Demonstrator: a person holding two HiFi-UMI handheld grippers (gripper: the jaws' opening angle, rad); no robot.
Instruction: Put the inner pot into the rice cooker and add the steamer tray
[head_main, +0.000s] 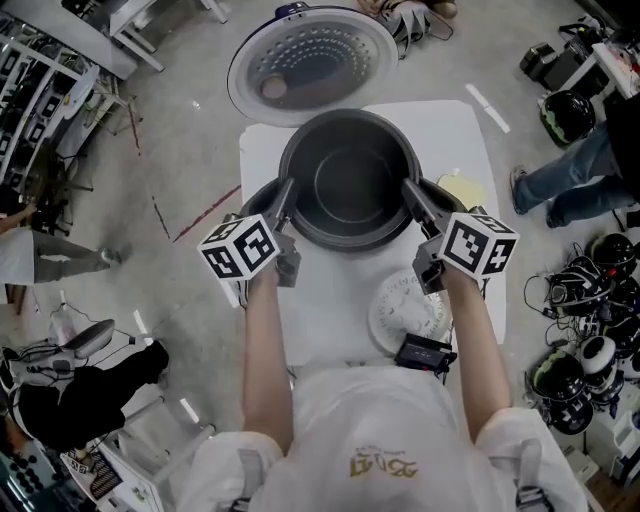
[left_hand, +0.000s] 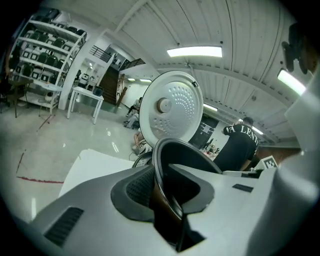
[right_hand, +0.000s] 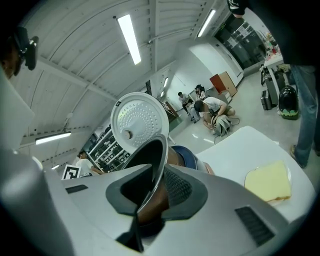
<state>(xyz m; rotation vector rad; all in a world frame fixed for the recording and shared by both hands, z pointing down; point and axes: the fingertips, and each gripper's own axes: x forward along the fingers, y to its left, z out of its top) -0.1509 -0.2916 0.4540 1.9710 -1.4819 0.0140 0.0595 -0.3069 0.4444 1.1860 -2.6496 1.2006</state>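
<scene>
The dark round inner pot (head_main: 348, 180) hangs just over the rice cooker (head_main: 256, 196), whose body shows only as a dark rim beside it. My left gripper (head_main: 283, 190) is shut on the pot's left rim and my right gripper (head_main: 412, 192) on its right rim. In the left gripper view the thin pot wall (left_hand: 165, 165) runs between the pads. The right gripper view shows the same wall (right_hand: 155, 165) clamped there. The cooker's white perforated lid (head_main: 312, 65) stands open behind. A white steamer tray (head_main: 408, 312) lies on the table near me, at the right.
The white table (head_main: 460, 130) carries a pale yellow pad (head_main: 460, 190) at the right and a small black device (head_main: 424, 353) at the front edge. People and racks of gear stand around on the grey floor.
</scene>
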